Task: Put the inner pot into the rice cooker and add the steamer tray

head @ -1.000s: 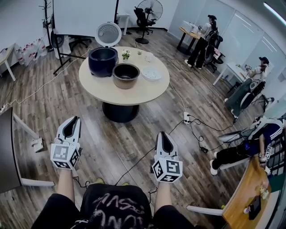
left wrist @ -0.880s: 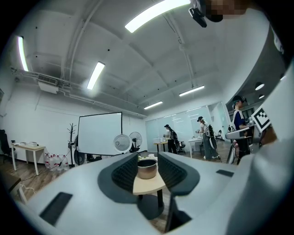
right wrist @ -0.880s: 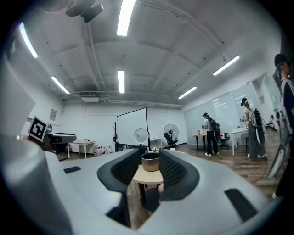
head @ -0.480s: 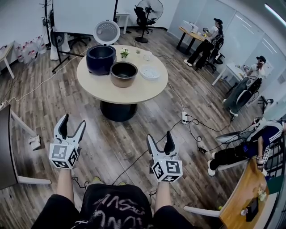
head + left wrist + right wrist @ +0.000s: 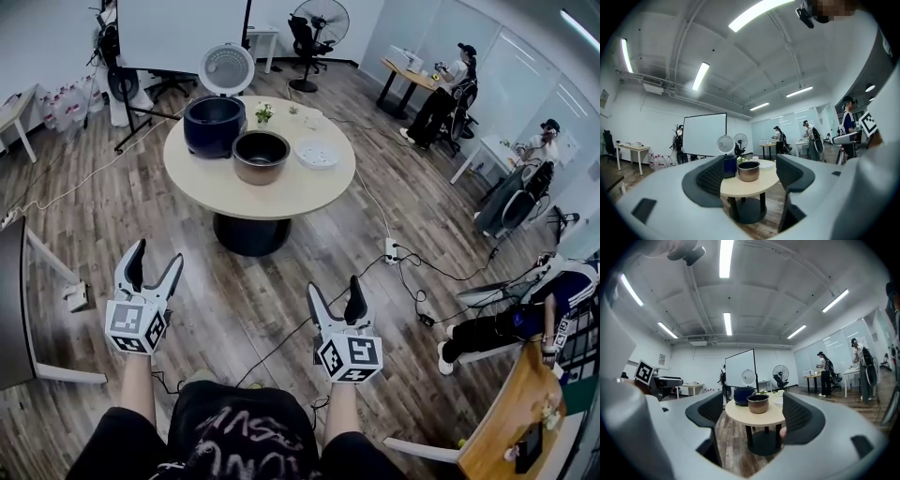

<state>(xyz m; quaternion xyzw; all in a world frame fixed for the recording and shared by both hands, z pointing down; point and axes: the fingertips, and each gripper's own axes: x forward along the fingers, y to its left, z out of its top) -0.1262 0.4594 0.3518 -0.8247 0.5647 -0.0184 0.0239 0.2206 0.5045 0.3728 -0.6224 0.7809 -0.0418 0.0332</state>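
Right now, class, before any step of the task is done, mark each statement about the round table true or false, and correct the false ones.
1. The inner pot sits inside the rice cooker. False: it stands on the round table, beside the cooker.
2. The rice cooker's lid is raised open. True.
3. The steamer tray rests on top of the inner pot. False: it lies on the table at the pot's other side from the cooker.
4. A small plant stands on the table behind the pot. True.
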